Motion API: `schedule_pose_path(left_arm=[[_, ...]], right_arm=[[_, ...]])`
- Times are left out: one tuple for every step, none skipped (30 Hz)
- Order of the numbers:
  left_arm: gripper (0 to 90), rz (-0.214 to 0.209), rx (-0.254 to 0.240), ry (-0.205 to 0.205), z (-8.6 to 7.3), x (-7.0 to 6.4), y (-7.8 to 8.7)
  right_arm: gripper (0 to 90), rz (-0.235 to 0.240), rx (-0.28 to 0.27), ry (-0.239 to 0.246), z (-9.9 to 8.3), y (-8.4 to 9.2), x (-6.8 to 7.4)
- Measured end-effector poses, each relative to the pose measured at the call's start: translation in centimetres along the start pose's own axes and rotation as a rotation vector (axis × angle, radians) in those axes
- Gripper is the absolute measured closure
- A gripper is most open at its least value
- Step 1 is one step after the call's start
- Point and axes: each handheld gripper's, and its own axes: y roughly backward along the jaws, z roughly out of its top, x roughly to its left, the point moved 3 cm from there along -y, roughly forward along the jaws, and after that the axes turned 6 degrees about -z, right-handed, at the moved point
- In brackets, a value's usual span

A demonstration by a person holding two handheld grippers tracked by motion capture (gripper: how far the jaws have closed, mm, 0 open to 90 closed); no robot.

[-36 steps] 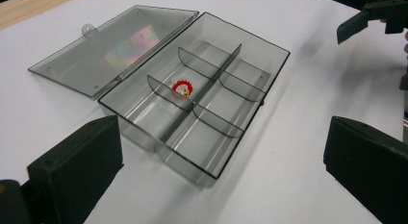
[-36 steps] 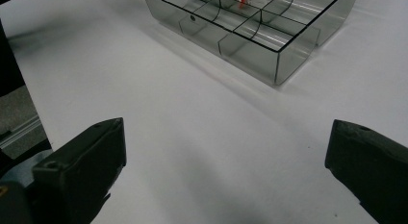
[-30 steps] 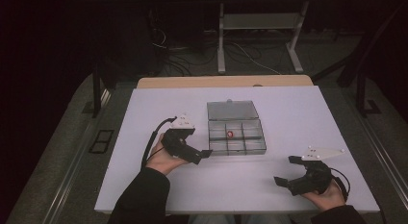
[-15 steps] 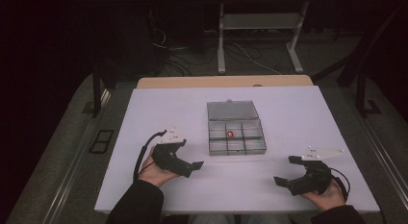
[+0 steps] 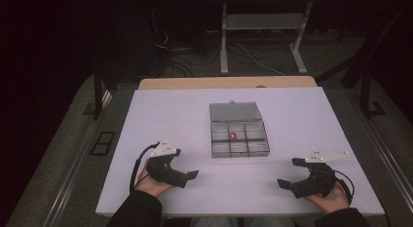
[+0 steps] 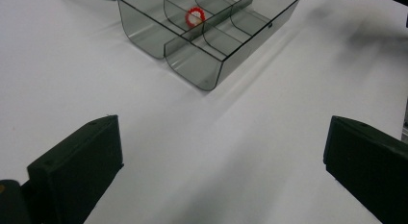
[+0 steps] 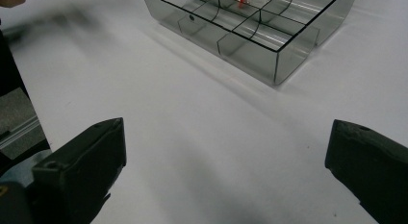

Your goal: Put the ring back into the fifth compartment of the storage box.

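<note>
High view: one box (image 5: 239,134), one red ring (image 5: 232,136).

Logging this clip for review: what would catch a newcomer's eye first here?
A small red ring sits in the middle far compartment of an open grey box at the centre of the white table. The left gripper and right gripper rest near the front edge on either side, jaws open and empty.

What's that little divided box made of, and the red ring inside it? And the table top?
The box looks like smoky clear plastic: you see the dividers and table through its glossy walls. The red ring seems made of tiny beads, judging by its bumpy edge, though it is too small to be sure. The table top is a matte white board, perhaps laminate.
</note>
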Motion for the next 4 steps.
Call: schedule_pose_path(left_arm=[[0.0,-0.002,-0.001,0.002,-0.15,0.04,0.0],[0.0,-0.003,0.003,0.007,-0.28,0.04,0.0],[0.0,-0.002,0.004,0.008,-0.36,0.07,-0.01],[0.0,-0.004,0.0,0.009,-0.41,0.1,-0.02]], right_arm=[[0.1,0.0,0.0,-0.001,0.0,0.01,0.01],[0.1,-0.001,0.0,-0.001,0.0,0.02,0.0],[0.1,-0.001,-0.001,-0.002,0.0,0.03,-0.02],[0.1,-0.002,0.0,-0.002,-0.01,0.03,-0.05]])
